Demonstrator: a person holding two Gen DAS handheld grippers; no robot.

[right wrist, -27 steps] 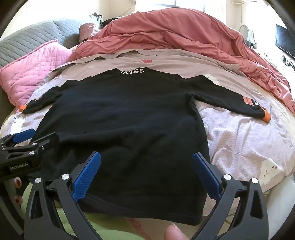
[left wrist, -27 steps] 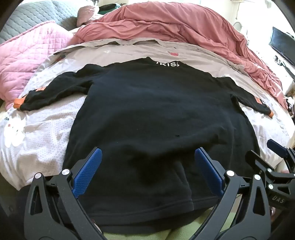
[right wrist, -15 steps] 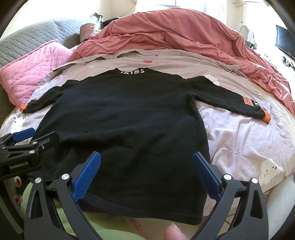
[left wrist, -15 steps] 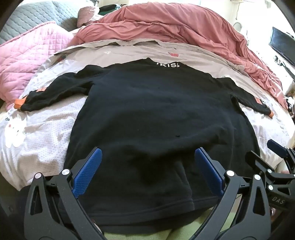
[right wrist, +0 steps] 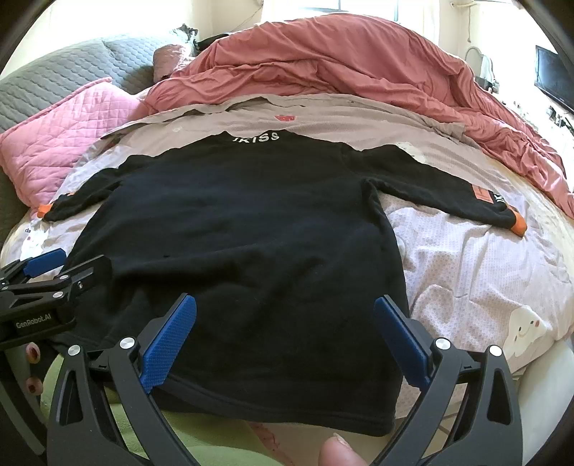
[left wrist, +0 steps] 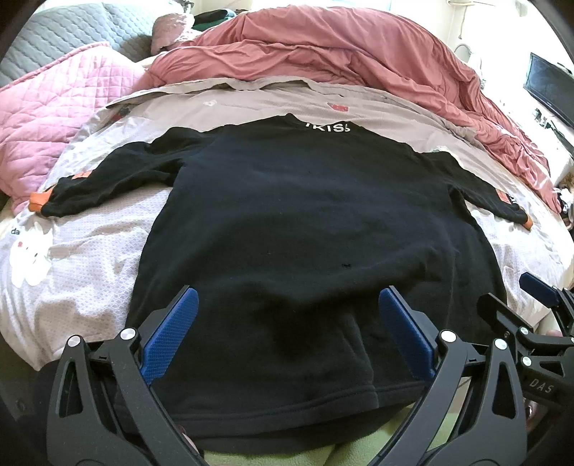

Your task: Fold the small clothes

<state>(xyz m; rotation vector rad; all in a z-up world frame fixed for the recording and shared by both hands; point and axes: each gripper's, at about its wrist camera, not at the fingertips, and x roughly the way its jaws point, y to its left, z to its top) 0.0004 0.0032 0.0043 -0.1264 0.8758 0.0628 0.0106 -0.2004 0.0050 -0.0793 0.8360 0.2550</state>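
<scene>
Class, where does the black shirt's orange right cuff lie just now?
In the right wrist view, the orange cuff lies at far right on the dotted sheet, below the red duvet.

Bed [left wrist: 89,294] covered by a pale sheet with small dot print and white cartoon cloud patches near both side edges. Black long-sleeved top [left wrist: 305,233] lies flat on the sheet, spread out, neckline at the far end with white lettering, hem at the near edge hanging slightly over. Both sleeves stretched outward, orange cuffs at the ends. Taupe-grey cover [left wrist: 272,104] lies flat just beyond the neckline. Rumpled dusty-red duvet [left wrist: 340,50] heaped across the far side and down the right edge. Pink quilted pillow [left wrist: 46,118] at far left; grey quilted padding [left wrist: 64,32] behind it.
</scene>
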